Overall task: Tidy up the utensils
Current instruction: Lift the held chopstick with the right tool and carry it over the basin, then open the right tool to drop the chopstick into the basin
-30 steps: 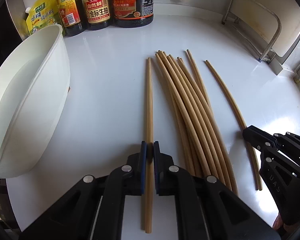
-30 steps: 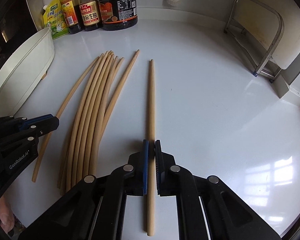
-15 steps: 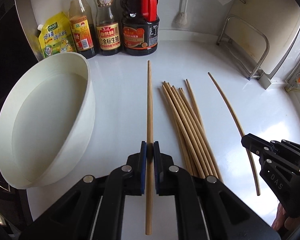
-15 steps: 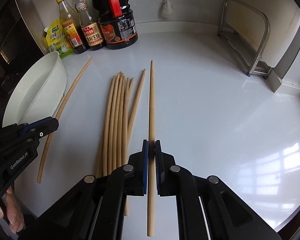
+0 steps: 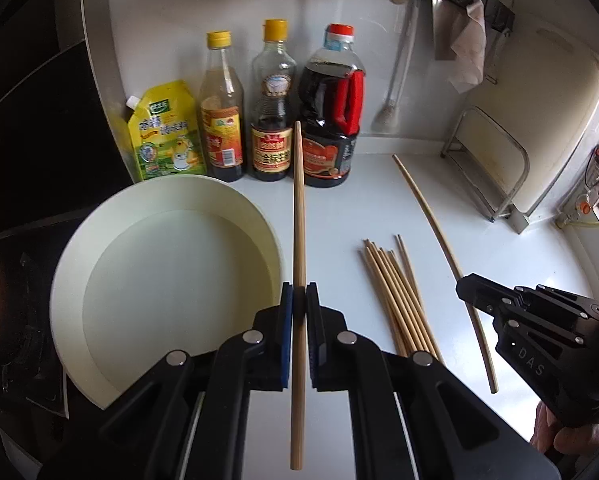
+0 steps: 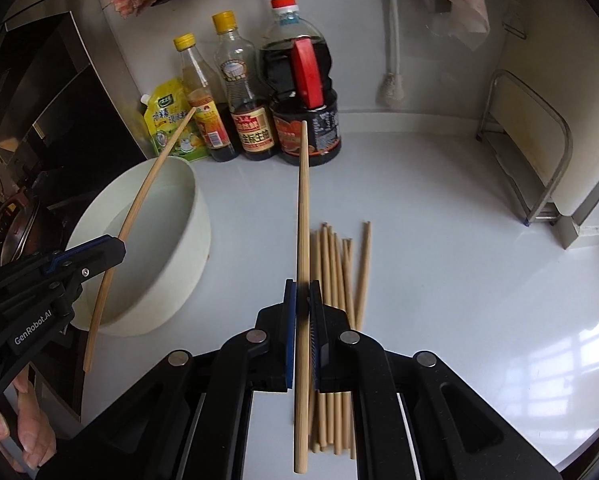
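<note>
The left hand-held gripper is clamped on one chopstick, gripped a little behind mid-length. In the left wrist view the stick runs from 6 o'clock to 12 o'clock, clear of the counter. The right hand-held gripper is clamped on a second chopstick in the same way, tip toward 12 o'clock. Each stick sits straight between its jaws, with no visible skew.

Below the right gripper, the remaining chopsticks lie in a loose bundle on the counter, roughly parallel. In the left wrist view that bundle appears at 4 o'clock.

The white bowl stands at 9 o'clock of the left gripper, just beside the held stick. It looks empty and is the likely receptacle, though the task sentence does not confirm this. Sauce bottles line the wall at 12 o'clock.

Procedure for the step in hand, as judged:
1. Hold full clamping force; a round stick can pivot in flat pads.
2. Carry both sticks high enough that the trailing ends pass over the bowl rim.
3. Keep the two grippers apart so that the sticks do not cross.
4. Keep the tips short of the bottles.
5. Lower each stick into the bowl before opening the jaws.
</note>
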Demonstrator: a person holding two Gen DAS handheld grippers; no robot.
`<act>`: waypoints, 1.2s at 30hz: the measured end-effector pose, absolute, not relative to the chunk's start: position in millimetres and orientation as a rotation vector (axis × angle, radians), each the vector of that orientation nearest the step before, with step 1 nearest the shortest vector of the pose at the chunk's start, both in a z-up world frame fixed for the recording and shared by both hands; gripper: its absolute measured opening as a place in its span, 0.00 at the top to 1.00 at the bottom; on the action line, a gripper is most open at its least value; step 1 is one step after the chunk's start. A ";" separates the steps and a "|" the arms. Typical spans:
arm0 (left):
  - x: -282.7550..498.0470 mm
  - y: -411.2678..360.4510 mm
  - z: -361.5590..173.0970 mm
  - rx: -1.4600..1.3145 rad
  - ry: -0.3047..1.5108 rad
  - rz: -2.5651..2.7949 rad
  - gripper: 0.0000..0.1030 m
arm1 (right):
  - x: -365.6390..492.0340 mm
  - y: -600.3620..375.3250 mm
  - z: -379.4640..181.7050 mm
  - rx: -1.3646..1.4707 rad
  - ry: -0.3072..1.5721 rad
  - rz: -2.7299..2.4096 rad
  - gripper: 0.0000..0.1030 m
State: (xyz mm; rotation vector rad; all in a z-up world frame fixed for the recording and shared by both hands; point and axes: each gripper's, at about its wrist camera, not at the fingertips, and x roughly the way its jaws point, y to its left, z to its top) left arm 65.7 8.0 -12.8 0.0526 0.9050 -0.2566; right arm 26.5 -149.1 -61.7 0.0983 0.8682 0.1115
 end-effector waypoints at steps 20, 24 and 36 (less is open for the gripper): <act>134.0 158.5 -59.8 -0.003 1.011 -0.075 0.93 | 143.8 39.0 -90.5 0.017 0.967 0.355 0.94; 141.4 164.9 -73.2 -0.006 1.034 -0.077 0.93 | 155.1 49.3 -104.0 -0.014 1.006 0.337 0.94; 148.8 169.6 -102.2 -0.028 1.098 -0.077 0.93 | 166.1 48.6 -135.1 -0.012 1.092 0.311 0.94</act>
